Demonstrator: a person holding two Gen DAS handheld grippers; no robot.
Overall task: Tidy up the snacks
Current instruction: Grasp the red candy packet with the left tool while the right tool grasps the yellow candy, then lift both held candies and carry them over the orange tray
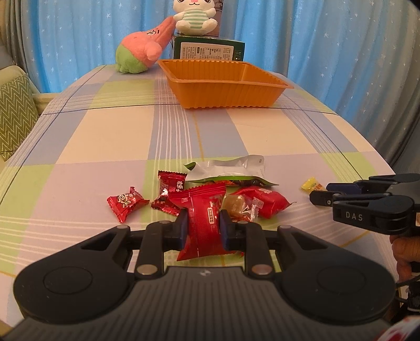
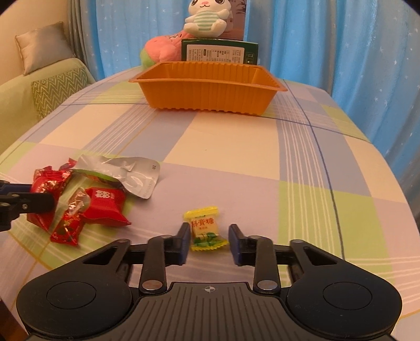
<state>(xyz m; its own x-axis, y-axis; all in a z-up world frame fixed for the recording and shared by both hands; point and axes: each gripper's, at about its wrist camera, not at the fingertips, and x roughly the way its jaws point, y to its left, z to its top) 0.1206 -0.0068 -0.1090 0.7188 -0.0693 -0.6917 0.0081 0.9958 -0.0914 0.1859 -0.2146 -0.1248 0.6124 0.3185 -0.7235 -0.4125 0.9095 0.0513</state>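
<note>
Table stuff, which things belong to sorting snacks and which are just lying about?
Job: red snack packet in left hand-held gripper; yellow candy between right hand-held gripper fingers; orange tray.
Lying about: pink plush, white plush, green box.

Open tablecloth (image 1: 126, 136) between snack pile (image 1: 210, 188) and orange tray (image 1: 223, 84), plush toys (image 1: 141, 52) behind

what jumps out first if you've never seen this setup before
The left gripper is clamped on a red snack packet at the near edge of a wrapper pile. The right gripper sits open around a lone yellow candy. Farther back stands an orange tray, no snacks visible inside.
</note>
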